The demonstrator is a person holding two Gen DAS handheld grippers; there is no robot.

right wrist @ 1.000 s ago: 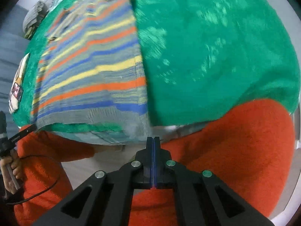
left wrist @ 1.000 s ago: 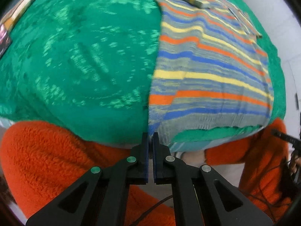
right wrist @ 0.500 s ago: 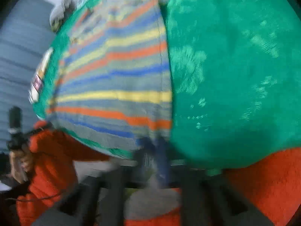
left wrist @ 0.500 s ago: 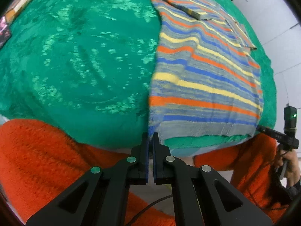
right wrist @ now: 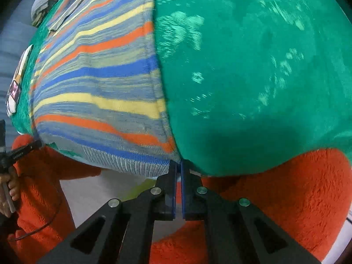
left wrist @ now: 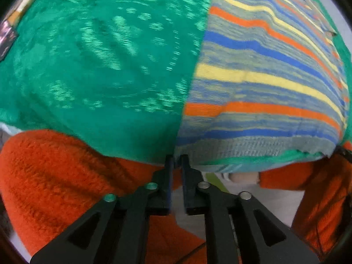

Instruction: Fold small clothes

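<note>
Green towelling (left wrist: 99,66) covers the bench in front of me, mottled with paler flecks, and it fills most of both my wrist views. On it lies the striped knit garment (left wrist: 264,83), banded in orange, yellow, blue and grey, spread flat with its ribbed hem (left wrist: 253,147) along the near edge of the bench.

From my left wrist the garment sits from about twelve round to three o'clock, its long side edge running down the middle of the view to meet my left fingers (left wrist: 176,161) at six o'clock. Those fingers are opening, a narrow gap showing between them; their tips are at the hem's corner, with nothing clamped between them that I can see.

From my right wrist the same garment (right wrist: 99,83) lies from nine to twelve o'clock, and my right fingers (right wrist: 178,165) at six o'clock are pressed almost together with only a sliver of light between the blue pads. Their tips sit at the opposite hem corner, but I cannot tell whether any cloth is caught.

My orange fleece sleeve (left wrist: 55,176) crowds the lower part of each view. At nine o'clock in the right view a small card or packet (right wrist: 16,88) rests on the towelling near its far edge.
</note>
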